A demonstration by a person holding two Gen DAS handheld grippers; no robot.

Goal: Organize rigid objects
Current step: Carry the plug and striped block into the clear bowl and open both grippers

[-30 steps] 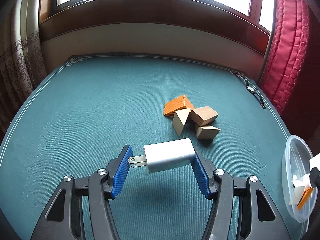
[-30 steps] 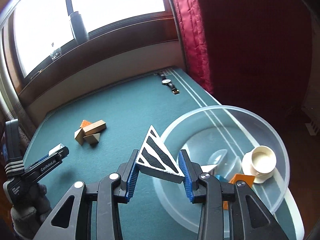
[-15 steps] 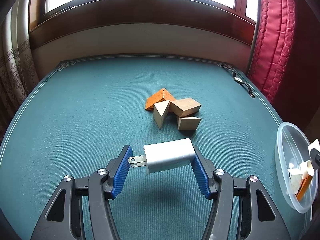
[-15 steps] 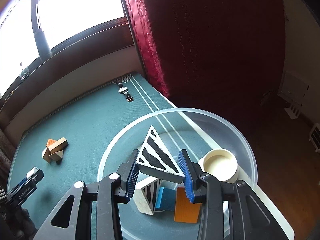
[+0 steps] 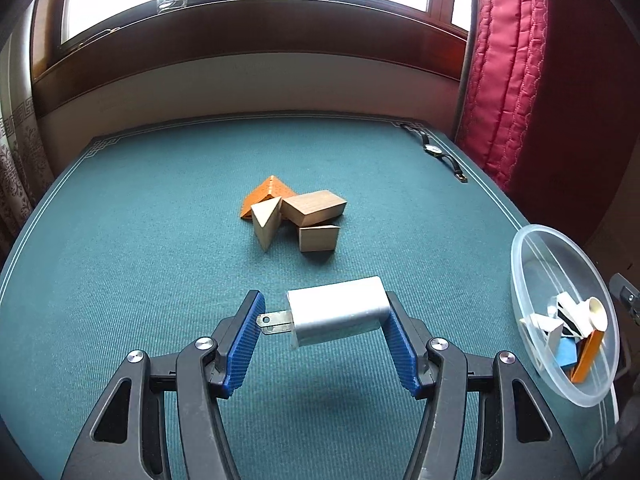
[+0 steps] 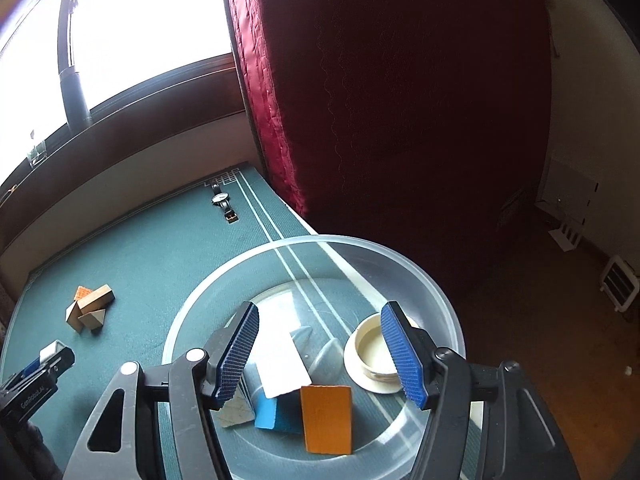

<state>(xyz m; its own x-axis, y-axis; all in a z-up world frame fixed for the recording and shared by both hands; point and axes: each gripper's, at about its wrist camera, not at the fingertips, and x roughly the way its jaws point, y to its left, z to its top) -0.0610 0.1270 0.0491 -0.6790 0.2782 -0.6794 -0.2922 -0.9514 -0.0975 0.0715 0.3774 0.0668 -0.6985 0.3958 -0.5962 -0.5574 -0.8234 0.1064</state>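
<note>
- Two grippers: left gripper [image 5: 322, 330] clamps a white charger [image 5: 338, 316] above the green table [image 5: 140, 220].
- Right gripper [image 6: 320, 350], jaws just opened and empty, hangs over the clear bowl [image 6: 432, 292].

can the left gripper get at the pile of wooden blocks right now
Probably not yet. The way across the cloth to the wooden blocks looks clear, but the left gripper is already shut on a white charger, so it has no free grip.

White plug-in charger [image 5: 338, 315], prongs pointing left, clamped lengthwise above the green tabletop. Four wooden blocks [image 5: 294, 218], one orange, cluster mid-table. Clear plastic bowl [image 6: 440, 300] holds orange, blue and white blocks plus a cream cup.
</note>
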